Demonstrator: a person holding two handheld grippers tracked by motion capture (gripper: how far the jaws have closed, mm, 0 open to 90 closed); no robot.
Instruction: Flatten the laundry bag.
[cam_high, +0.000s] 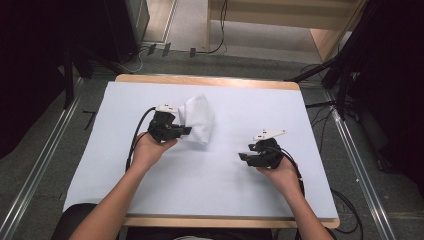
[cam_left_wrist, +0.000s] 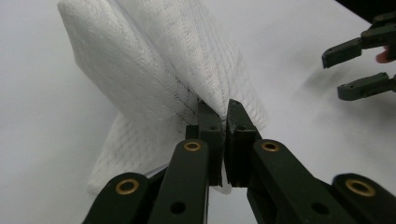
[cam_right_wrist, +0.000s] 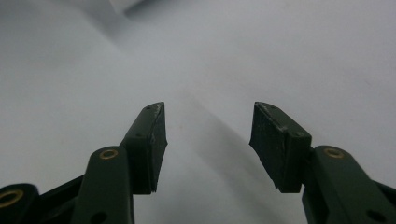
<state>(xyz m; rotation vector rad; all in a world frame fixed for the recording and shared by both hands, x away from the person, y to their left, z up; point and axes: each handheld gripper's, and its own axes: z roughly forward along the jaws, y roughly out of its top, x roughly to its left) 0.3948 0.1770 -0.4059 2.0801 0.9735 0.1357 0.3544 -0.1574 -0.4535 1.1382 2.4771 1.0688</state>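
The high view looks forward and down from above the person's side onto the white-covered table (cam_high: 200, 190), with grey floor beyond its far edge. The left gripper view sits close behind its own jaws, facing along them at a white cloth (cam_left_wrist: 154, 70) just past the fingertips; the right gripper (cam_left_wrist: 359, 65) appears farther off at upper right. The right gripper view looks low along its spread jaws over bare white surface. All three views share that tabletop.

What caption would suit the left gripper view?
Left claw shut on a white cloth, right claw open beyond.
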